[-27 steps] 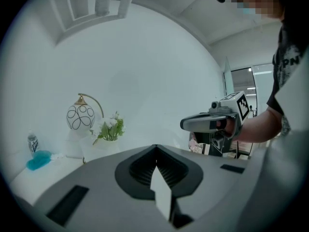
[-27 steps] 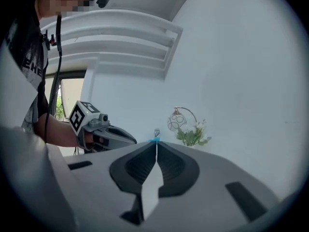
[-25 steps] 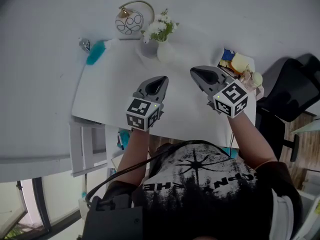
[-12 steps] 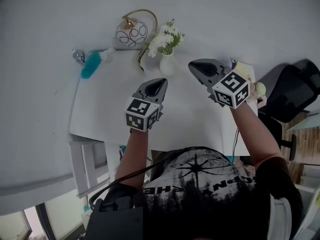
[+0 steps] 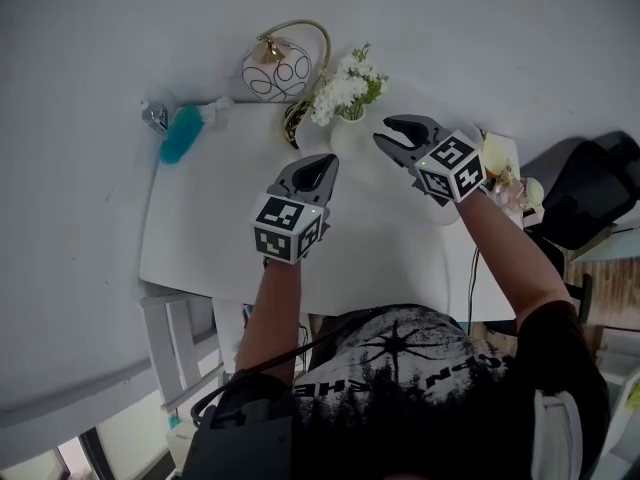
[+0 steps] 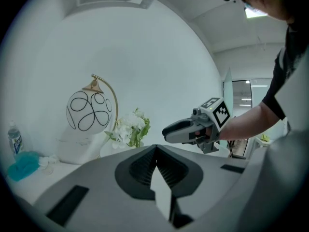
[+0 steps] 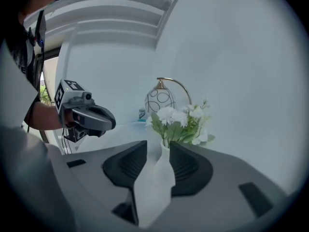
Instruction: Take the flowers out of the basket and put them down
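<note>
Flowers (image 7: pixel 179 119) stand just ahead of right tool (image 7: pixel 158 148), its empty jaws just opened partway.

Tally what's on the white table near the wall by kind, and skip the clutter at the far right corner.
Lamp: 1
Vase of white flowers: 1
Water bottle: 1
Teal cloth: 1
Small pale scrap beside the cloth, too small to identify: 1
Total: 5

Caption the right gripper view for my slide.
Right gripper, empty jaws just opened, aimed at white vase of flowers.
</note>
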A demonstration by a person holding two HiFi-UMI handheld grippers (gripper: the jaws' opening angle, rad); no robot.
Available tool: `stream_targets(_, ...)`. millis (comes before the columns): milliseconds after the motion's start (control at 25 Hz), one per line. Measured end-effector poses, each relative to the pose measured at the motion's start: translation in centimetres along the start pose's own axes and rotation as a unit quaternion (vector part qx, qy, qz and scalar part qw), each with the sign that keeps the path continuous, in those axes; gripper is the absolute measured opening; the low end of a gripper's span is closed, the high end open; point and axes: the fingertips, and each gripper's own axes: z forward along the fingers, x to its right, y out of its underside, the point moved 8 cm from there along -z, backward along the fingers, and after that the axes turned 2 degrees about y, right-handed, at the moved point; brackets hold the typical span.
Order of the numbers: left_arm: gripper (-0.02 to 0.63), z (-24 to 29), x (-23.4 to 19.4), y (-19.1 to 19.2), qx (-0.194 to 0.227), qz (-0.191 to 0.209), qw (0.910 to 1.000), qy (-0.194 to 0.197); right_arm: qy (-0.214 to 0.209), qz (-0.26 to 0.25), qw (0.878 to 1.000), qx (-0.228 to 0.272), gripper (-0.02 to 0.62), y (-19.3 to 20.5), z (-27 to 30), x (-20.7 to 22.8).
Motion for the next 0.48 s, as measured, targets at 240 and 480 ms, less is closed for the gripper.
stream_targets(240, 0.011, 0.7, -2.0, 0.2, 0.004, -0.012, 0.9999, -0.004, 0.028, 0.037, 0.999, -0.014, 0.287, 2.2, 4.3, 2.4)
stream_targets(480, 0.011, 0.8, -3.7, 0.4, 0.013, -0.021, 0.9997, -0.007, 0.019, 0.043, 0.999, -0.026, 0.315, 4.2, 8.5, 3.2)
